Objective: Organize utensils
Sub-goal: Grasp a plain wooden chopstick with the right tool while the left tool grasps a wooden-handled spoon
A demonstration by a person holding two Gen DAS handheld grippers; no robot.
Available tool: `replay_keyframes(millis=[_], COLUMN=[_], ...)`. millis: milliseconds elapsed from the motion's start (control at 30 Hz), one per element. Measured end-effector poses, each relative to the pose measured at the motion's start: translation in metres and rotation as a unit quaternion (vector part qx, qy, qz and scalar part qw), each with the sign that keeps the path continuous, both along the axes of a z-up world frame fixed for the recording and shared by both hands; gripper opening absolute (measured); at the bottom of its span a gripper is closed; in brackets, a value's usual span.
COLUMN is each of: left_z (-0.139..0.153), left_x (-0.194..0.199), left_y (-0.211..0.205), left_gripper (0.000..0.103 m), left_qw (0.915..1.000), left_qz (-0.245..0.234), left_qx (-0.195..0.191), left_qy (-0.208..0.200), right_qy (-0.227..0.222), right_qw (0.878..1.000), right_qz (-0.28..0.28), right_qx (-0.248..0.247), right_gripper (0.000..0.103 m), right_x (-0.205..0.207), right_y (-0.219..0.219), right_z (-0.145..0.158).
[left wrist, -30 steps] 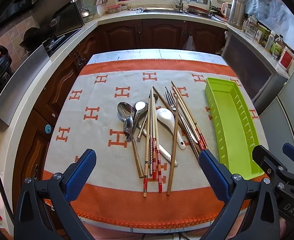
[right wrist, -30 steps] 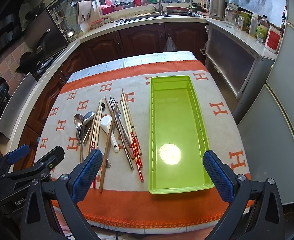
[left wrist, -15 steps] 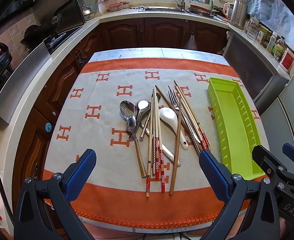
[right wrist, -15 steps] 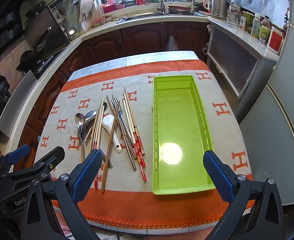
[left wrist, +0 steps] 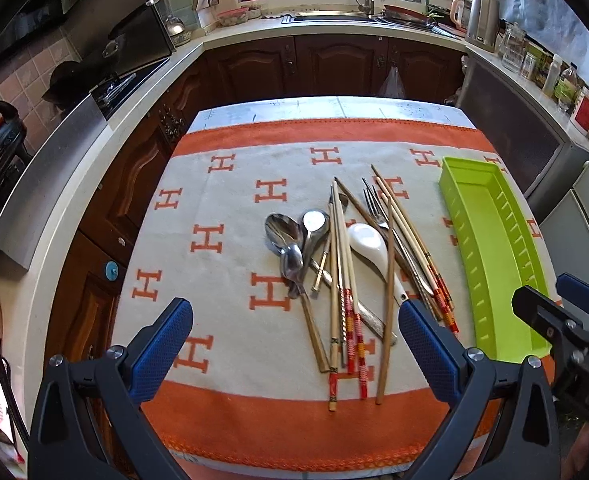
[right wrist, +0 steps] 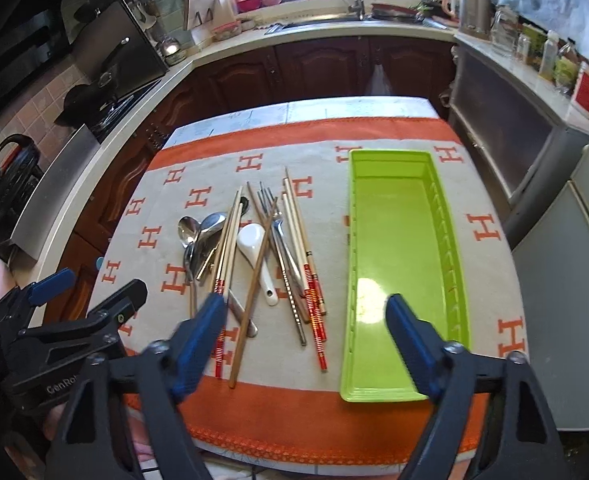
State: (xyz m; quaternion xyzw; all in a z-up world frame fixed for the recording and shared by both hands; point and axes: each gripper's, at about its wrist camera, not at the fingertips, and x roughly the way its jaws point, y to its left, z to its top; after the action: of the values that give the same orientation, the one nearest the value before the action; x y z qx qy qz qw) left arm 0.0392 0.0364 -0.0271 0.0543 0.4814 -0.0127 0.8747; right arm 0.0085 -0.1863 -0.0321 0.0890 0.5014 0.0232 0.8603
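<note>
Right hand-held gripper [right wrist: 306, 334]: jaws apart with nothing between them, just narrowed from their widest; held above the near ends of the chopsticks and the tray's near end.
Left hand-held gripper [left wrist: 294, 334]: jaws wide apart and empty, held over the near side of the pile.
Utensils: a loose crossed heap lying on the cloth, left of the tray and apart from it.
Chopsticks [right wrist: 314, 300]: light, stiff, thin; judged likely to roll or slip, best pinched at the banded near ends, across the shaft.
White spoon [right wrist: 254, 246]: looks ceramic, so judged fragile and slick; handle is partly pinned under a brown stick.
Metal spoons [left wrist: 290, 240]: smooth, overlapping; handles are the likely hold.
Fork [right wrist: 278, 220]: buried among sticks.
Tray [right wrist: 450, 240]: green, empty, light-looking.
Worktop [left wrist: 334, 106]: covered by an orange-bordered cloth [left wrist: 222, 256].
</note>
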Motion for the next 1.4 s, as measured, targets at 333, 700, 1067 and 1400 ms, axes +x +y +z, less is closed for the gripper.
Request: replay_keyframes(millis=[333,700,1067,1400], left_z=[-0.003,-0.077,-0.130,-0.137], left_x=[0.036,0.072,0.065,0.067], left_y=[0.038,0.074,0.055,0.045], left_gripper=[0.102,0.082,0.056,0.041], left_qw=[0.9985,0.9891,0.9758,0.9787], left_qz=[-0.044,-0.014,-0.018,0.007], left_qx=[-0.032,-0.112,-0.151,-0.148], left_qy=[0.008,0.094,0.157,0.143], right_qy=[0.051,0.143,0.178,0.132], right_qw=[0.996,0.981,0.973,0.981], right_qz=[0.040,0.048,0.044,0.058], right_qx=[0.057,0.123,0.141,0.132], right_gripper=[0.049,0.033,0.024,0.007], right_x=[0.074,0.115,0.121,0.115], right_y=[0.016,0.050,0.066,0.073], right_z=[-0.028,-0.116,-0.164,-0.157])
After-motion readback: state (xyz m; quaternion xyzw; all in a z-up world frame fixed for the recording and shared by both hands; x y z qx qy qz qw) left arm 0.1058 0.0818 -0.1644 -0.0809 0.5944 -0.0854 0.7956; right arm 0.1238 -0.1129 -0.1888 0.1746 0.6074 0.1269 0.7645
